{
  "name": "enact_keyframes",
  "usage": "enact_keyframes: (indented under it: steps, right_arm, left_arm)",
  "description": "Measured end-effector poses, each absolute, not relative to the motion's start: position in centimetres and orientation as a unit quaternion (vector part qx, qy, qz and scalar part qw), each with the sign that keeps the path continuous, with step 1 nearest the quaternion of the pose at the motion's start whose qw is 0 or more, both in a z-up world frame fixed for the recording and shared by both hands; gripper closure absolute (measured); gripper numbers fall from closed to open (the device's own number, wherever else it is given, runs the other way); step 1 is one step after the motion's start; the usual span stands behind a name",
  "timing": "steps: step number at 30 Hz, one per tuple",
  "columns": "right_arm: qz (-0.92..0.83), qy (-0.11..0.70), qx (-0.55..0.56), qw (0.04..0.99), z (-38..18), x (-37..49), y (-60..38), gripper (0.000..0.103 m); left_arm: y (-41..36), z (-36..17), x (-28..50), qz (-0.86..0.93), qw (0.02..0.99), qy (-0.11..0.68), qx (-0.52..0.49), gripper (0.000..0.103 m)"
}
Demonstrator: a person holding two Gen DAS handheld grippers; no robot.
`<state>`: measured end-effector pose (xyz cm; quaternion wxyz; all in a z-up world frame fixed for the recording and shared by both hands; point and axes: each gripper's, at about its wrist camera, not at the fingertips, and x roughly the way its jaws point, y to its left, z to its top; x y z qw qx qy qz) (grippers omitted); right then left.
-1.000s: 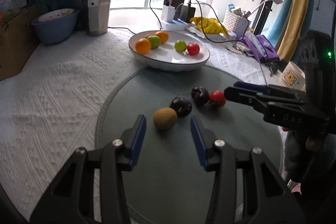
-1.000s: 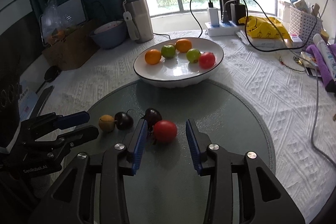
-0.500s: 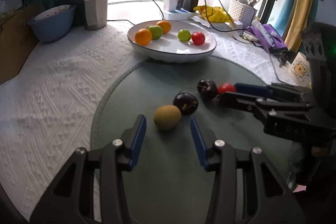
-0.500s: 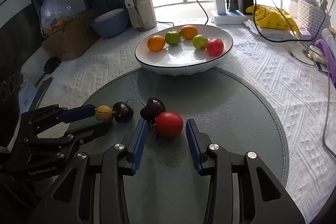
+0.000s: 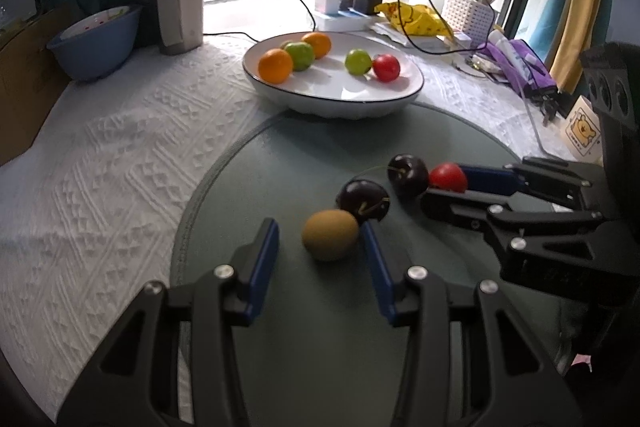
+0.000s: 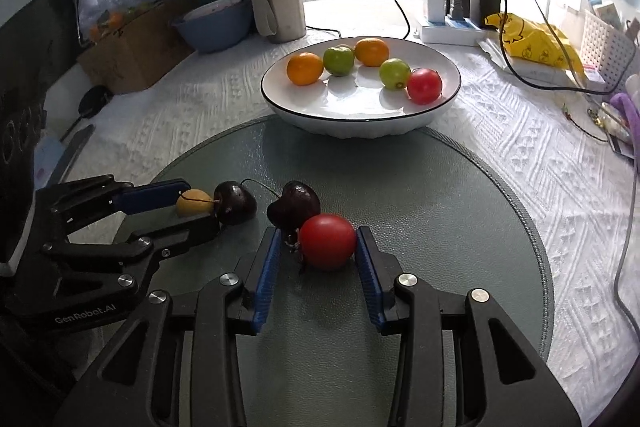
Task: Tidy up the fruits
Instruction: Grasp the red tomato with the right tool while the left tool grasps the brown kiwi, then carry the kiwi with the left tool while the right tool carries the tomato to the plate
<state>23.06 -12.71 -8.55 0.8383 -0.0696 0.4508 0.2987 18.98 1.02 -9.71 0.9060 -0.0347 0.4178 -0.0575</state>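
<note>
The red tomato [image 6: 328, 241] lies on the round grey mat [image 6: 440, 195], on the near side of the white bowl [image 6: 360, 123], and sits straight between the fingers of the right gripper [image 6: 316, 247], whose jaws have just been closing: the right pad touches its skin while a gap remains at the left pad (no pinch yet). The brown kiwi [image 5: 330, 235], further from the bowl, lies between the spread jaws of the left gripper [image 5: 320, 247], touching neither pad, its long axis across the gap. The right wrist view shows a dark cherry [image 6: 294, 205] pressed against the tomato's bowl side, which the left wrist view half hides behind the right gripper's fingers.
</note>
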Motion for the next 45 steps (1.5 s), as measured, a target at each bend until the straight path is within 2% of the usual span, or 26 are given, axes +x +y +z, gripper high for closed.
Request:
enact_keyframes:
  steps: [5,10,16,22,36,45]
  right_arm:
    - [0.302,0.45,-0.071,0.838,-8.5,22.9,-12.8,0.066]
    - [0.302,0.445,-0.075,0.84,-8.3,22.4,-12.9,0.066]
    - [0.3,0.436,-0.072,0.846,-7.3,21.9,-13.4,0.066]
    - [0.301,0.425,-0.072,0.851,-6.5,21.4,-13.7,0.066]
    - [0.305,0.432,-0.065,0.846,-7.1,22.1,-13.8,0.066]
    - [0.3,0.423,-0.065,0.853,-6.4,22.2,-13.9,0.066]
  left_arm:
    - [0.7,-9.4,18.7,-0.062,0.909,0.412,-0.025,0.067]
    - [0.4,-8.7,18.0,-0.064,0.913,0.401,-0.024,0.069]
    - [0.1,-7.6,17.2,-0.07,0.918,0.389,-0.022,0.077]
    - [0.2,-7.5,16.8,-0.072,0.918,0.389,-0.024,0.078]
    - [0.5,-9.2,19.0,-0.066,0.909,0.411,-0.01,0.071]
    - [0.6,-9.0,18.6,-0.082,0.905,0.417,-0.017,0.075]
